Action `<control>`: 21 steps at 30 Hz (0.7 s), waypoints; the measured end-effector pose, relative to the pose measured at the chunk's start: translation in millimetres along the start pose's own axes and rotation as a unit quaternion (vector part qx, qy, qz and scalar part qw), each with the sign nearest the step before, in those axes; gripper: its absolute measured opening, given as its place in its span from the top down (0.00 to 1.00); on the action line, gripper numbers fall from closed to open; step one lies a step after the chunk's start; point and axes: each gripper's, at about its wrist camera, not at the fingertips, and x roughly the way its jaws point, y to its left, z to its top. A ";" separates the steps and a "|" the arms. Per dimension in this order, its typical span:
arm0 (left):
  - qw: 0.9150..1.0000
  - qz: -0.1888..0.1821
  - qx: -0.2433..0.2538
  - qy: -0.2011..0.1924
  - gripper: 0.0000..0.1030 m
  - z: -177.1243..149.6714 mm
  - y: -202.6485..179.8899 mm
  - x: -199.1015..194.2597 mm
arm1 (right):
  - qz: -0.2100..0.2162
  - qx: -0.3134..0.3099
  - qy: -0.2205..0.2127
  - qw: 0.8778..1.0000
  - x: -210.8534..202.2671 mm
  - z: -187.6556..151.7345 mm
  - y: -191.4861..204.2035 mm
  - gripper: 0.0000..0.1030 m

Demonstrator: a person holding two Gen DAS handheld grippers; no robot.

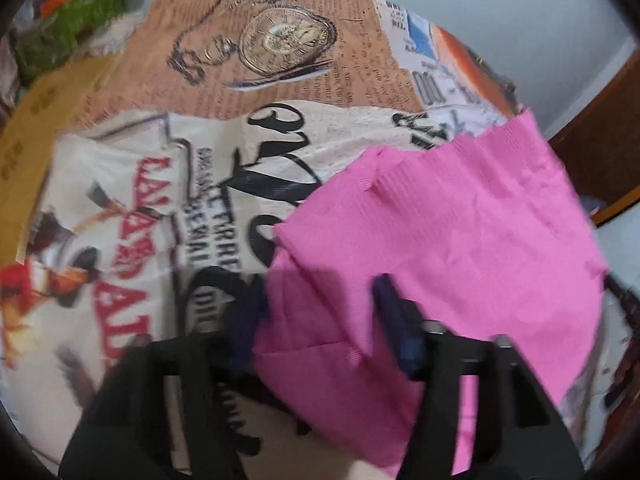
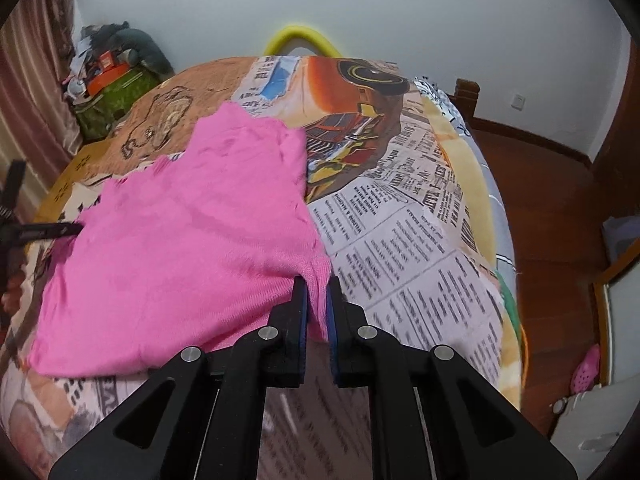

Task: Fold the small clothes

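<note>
A pink knit garment lies spread on the bed's printed sheet. My right gripper is shut on its near right corner, and a strip of pink knit shows pinched between the blue pads. My left gripper stands over the garment's left edge with its jaws apart. Pink cloth lies between its fingers, and the blurred view shows no pinch. In the right wrist view one of its fingers reaches the garment's left edge.
The sheet carries newspaper, watch and car prints. A yellow hoop rises behind the bed's far end. A pile of things on a green box stands at the far left. Wooden floor with a pink slipper lies to the right.
</note>
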 end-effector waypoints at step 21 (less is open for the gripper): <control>0.996 0.065 0.048 0.023 0.89 -135.3 5.5 -77.7 | 0.077 -0.021 0.017 0.997 -26.6 -42.4 73.5 0.60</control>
